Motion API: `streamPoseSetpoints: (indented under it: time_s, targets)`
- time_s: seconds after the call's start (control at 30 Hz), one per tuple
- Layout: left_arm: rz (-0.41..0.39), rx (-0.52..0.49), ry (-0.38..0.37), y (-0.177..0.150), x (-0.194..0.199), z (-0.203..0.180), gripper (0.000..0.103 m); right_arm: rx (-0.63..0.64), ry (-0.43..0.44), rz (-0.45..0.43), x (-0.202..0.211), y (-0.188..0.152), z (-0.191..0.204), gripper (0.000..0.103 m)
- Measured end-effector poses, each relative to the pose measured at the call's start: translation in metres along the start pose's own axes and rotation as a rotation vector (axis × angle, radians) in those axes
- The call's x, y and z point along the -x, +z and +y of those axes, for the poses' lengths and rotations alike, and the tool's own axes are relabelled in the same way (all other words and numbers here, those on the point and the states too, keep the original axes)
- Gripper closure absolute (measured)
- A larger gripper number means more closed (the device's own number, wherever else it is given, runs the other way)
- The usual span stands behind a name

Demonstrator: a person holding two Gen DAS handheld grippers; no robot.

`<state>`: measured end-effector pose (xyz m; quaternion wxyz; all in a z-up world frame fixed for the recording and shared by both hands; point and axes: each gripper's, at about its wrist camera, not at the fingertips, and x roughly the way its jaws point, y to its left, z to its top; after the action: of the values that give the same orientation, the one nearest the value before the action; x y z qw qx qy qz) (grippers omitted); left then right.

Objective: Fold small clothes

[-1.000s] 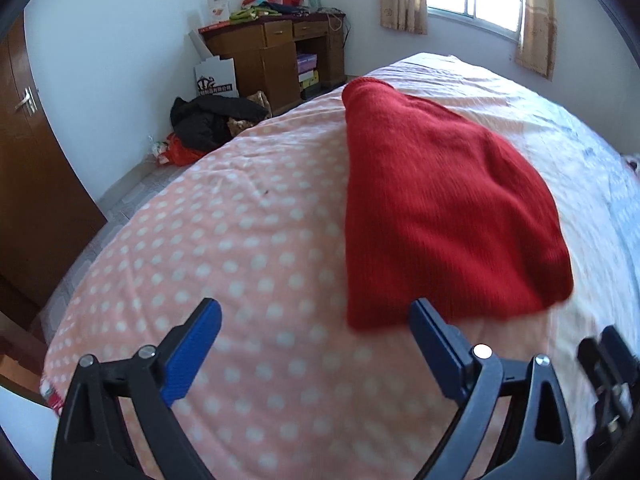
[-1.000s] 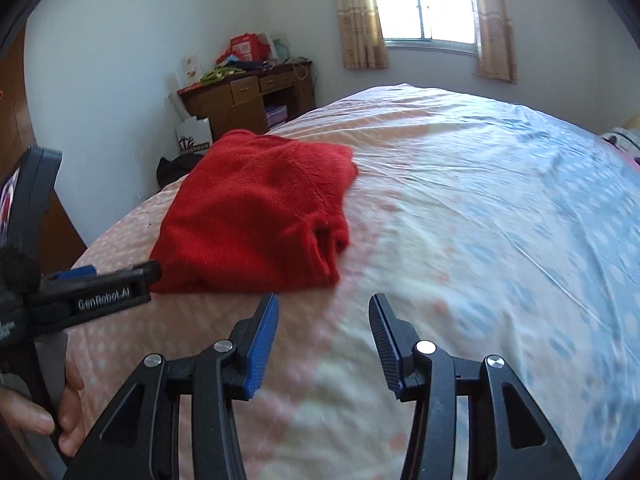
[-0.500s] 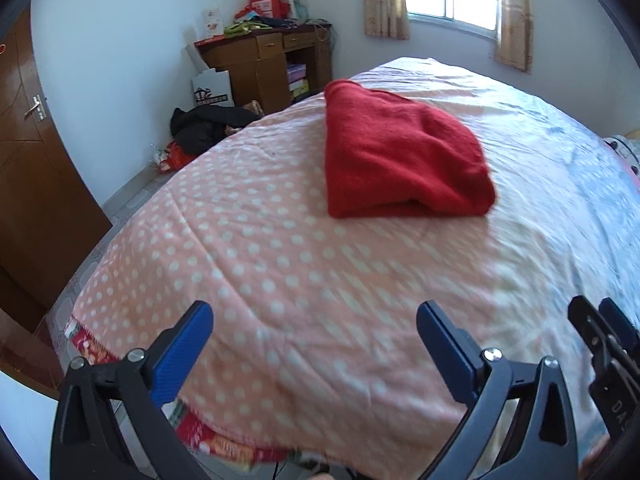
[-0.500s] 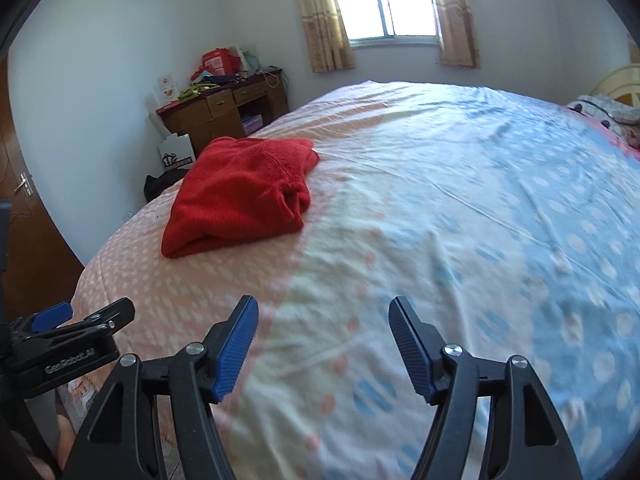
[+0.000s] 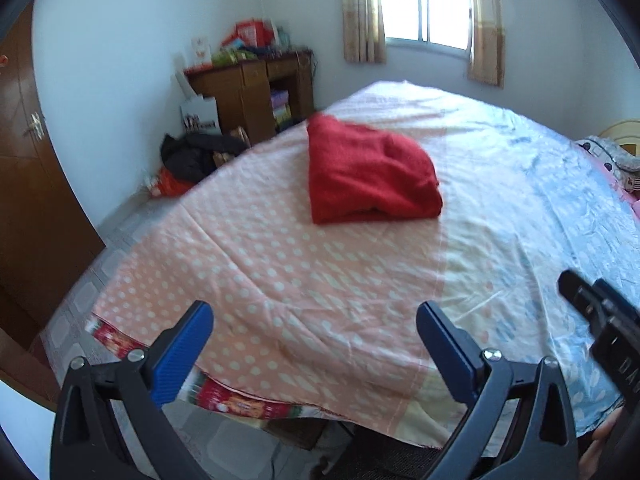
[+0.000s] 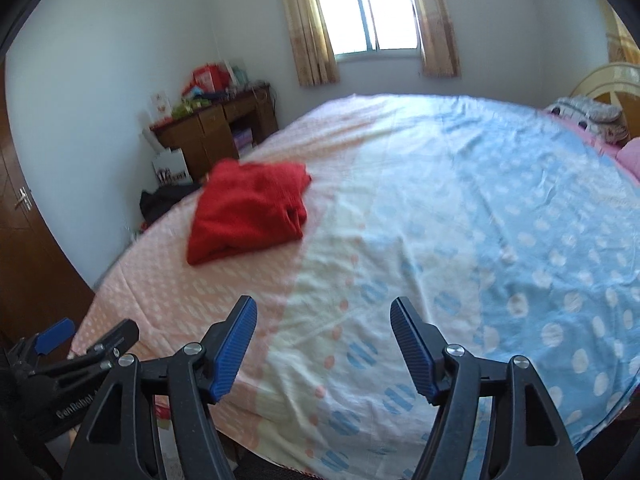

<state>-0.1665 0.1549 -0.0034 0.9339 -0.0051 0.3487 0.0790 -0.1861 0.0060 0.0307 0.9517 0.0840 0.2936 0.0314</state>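
Both cameras have pulled back from the bed since a second ago: the folded red sweater (image 5: 370,176), which then filled much of the left wrist view just beyond the fingertips, now lies well away up the bed, and the foot edge of the bedspread (image 5: 304,280) with a strip of floor (image 5: 224,436) under it has come into sight. The sweater itself looks unchanged, a compact folded bundle on the pink dotted part of the bedspread, close to the bed's left edge and nearer the foot than the pillows (image 6: 584,114).

Between the sweater and the bed's foot the pink cloth is bare, and to its right the cream and blue dotted bedspread runs wide and flat to the far side. Past the left edge stand a wooden desk (image 5: 256,92) and a dark heap, probably clothes, on the floor (image 5: 200,156); a brown door (image 5: 28,184) closes that side.

The left hand-held gripper (image 5: 314,336) hangs over the foot edge with its jaws spread wide, holding and touching nothing. The right hand-held gripper (image 6: 324,344) sits beside it over the cream strip, jaws parted at a moderate width, also empty and clear of the cloth
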Motion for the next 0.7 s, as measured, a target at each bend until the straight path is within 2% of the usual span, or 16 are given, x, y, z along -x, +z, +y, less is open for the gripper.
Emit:
streamPoseSetpoints:
  time_s: [0.1, 0.27, 0.4, 0.53, 0.7]
  targets:
    - [-0.069, -0.005, 0.021, 0.006, 0.019, 0.001, 0.000, 0.004, -0.007, -0.081, 0.025, 0.008, 0.006, 0.032]
    - [-0.169, -0.019, 0.017, 0.011, 0.046, 0.000, 0.000, 0.032, -0.031, -0.240, 0.065, 0.015, 0.016, 0.023]
    - [-0.205, -0.026, 0.005, 0.013, 0.059, -0.004, 0.000, 0.065, -0.055, -0.325, 0.085, 0.016, 0.023, 0.023]
    - [-0.228, -0.027, 0.001, 0.013, 0.065, -0.006, 0.000, 0.084, -0.064, -0.378, 0.095, 0.015, 0.026, 0.022]
    - [-0.233, -0.016, 0.019, 0.012, 0.066, -0.006, 0.000, 0.101, -0.064, -0.386, 0.099, 0.013, 0.030, 0.022]
